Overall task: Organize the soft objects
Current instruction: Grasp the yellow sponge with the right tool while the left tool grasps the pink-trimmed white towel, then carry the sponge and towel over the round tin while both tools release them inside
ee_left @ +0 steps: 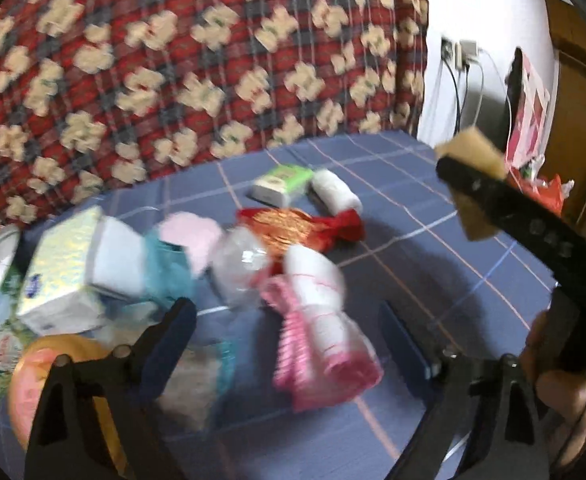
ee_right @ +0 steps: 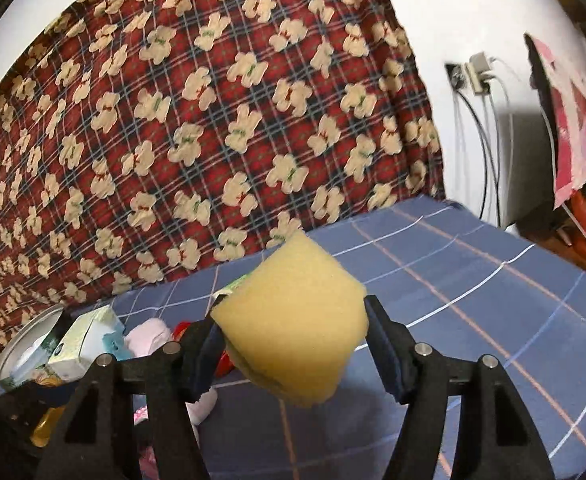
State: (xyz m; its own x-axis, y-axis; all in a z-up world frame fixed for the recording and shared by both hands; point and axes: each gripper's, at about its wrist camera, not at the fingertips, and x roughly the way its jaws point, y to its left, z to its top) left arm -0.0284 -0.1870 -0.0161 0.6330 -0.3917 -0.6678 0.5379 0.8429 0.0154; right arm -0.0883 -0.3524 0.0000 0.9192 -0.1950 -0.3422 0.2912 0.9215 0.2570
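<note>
At frame centre, right view: sponge (ee_right: 293, 328) is pinched by right gripper (ee_right: 295, 340) above bedsheet (ee_right: 473, 300) | soft, light, best gripped mid-body | left gripper (ee_left: 289, 332) spread, empty.

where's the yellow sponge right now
The yellow sponge is pinched in the right gripper, held above the blue checked sheet, right of the pile of soft items.

Soft items (ee_left: 317, 308) clutter the blue plaid sheet (ee_left: 433, 248).

I had the sponge (ee_right: 293, 336) up over the bedsheet (ee_right: 473, 280), everything else piled left, tissue box (ee_right: 87, 338) leftmost.
</note>
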